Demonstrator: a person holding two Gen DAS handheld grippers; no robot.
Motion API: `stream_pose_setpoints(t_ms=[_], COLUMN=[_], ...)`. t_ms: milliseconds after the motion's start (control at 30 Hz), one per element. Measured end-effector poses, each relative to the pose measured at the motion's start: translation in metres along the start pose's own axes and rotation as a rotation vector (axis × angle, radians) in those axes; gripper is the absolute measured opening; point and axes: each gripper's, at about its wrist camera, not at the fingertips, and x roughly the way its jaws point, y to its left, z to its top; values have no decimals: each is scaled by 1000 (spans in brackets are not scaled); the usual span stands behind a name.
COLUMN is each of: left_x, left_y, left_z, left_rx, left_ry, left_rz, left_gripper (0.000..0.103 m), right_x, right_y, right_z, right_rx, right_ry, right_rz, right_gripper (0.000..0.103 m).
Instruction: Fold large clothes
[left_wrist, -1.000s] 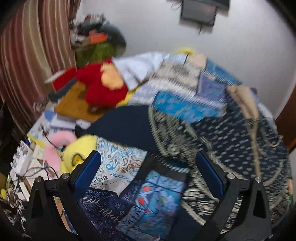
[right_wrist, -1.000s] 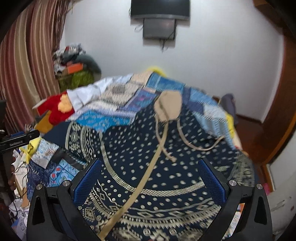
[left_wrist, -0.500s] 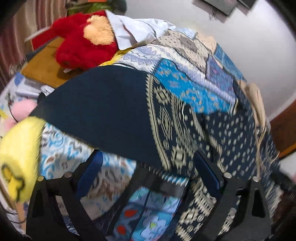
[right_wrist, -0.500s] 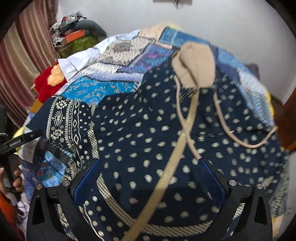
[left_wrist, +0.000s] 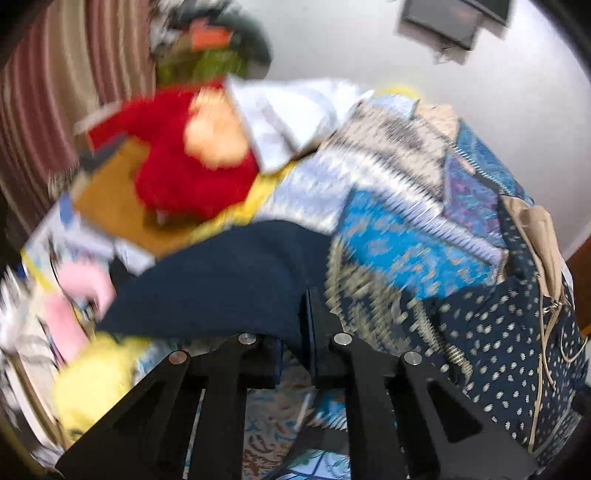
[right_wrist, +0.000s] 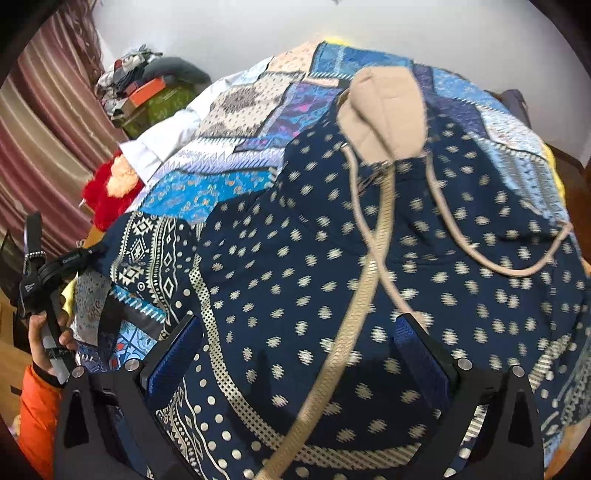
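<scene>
A large navy garment (right_wrist: 314, 266) with cream dots, patterned borders and a tan hood (right_wrist: 384, 110) lies spread over the bed. In the left wrist view its plain navy sleeve part (left_wrist: 229, 284) lies just ahead of my left gripper (left_wrist: 295, 354), which is shut on the navy cloth edge. My right gripper (right_wrist: 299, 354) is open low over the dotted cloth, with the tan front band (right_wrist: 354, 306) running between its fingers. The left gripper (right_wrist: 40, 269) also shows at the right wrist view's left edge.
A patchwork blue bedspread (right_wrist: 236, 173) covers the bed. A red plush toy (left_wrist: 177, 166), a white cloth (left_wrist: 288, 110) and a yellow plush (left_wrist: 88, 384) lie at the bed's left side. Striped curtains (right_wrist: 40, 122) hang at the left, with a clutter pile (right_wrist: 147, 85) in the corner.
My left gripper has closed from open onto the navy cloth edge and its view has tilted up. My right gripper has moved lower and closer over the dotted garment.
</scene>
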Motion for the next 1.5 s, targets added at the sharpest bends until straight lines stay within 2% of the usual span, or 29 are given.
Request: stream_pose_setpoints(t_ms=[100,133,267,367,500,600,667,700,733,767,833,933,1033,1133,1233,1300,1367,1433,1467,1500], left_x=[-27,-36,-51,-35,9,36,36,32,25,15,-1,-17,-20,-4,20,26,31,37,40,40], left_y=[-36,-54,-113,-155,-180,-179,-173,-167,-159,-147,-126,-87,-41,2,31,39,39,33,26,20], left_z=[11,13,3,-17,-52,-80,-95,-97,-97,-96,-90,-78,-63,-53,-50,-47,-39,-32,-27,-23], left_rx=[90,130,262,325,339,313,304,300,289,273,243,170,66,-53,-184,-230,-240,-223,-198,-170], left_ry=[-71,-91,-115,-36,165,316,347,353,346,324,276,222,186,200,225,195,163,164,159,153], left_rz=[-35,-68,-130,-201,-240,-248,-243,-241,-249,-262,-255,-229,-178,-127,-139,-165,-162,-138,-102,-86], left_gripper=[9,8,7,8,11,25,34,46,56,61,78,88,89,89,88,88,77,49,42,29], right_x=[-22,-32,-64,-87,-111,-126,-132,-135,-136,-138,-138,-132,-124,-111,-101,-94,-89,-84,-82,-81], right_y=[-8,-13,-23,-30,-38,-43,-49,-50,-52,-52,-53,-52,-49,-44,-40,-38,-38,-41,-43,-45], right_z=[-1,-2,-7,-14,-26,-37,-43,-46,-49,-51,-54,-57,-55,-53,-51,-50,-50,-50,-50,-50], right_rx=[12,18,44,55,60,64,65,65,64,62,53,48,58,64,63,63,65,72,77,82], right_ry=[-40,-57,-107,-133,-150,-152,-148,-146,-145,-145,-146,-142,-129,-114,-103,-95,-87,-77,-72,-68], right_rz=[-20,-24,-29,-35,-47,-64,-67,-68,-70,-74,-88,-91,-72,-54,-46,-48,-51,-58,-62,-65], right_gripper=[103,103,103,103,103,103,103,103,103,103,103,103,103,103,103,103,103,103,103,103])
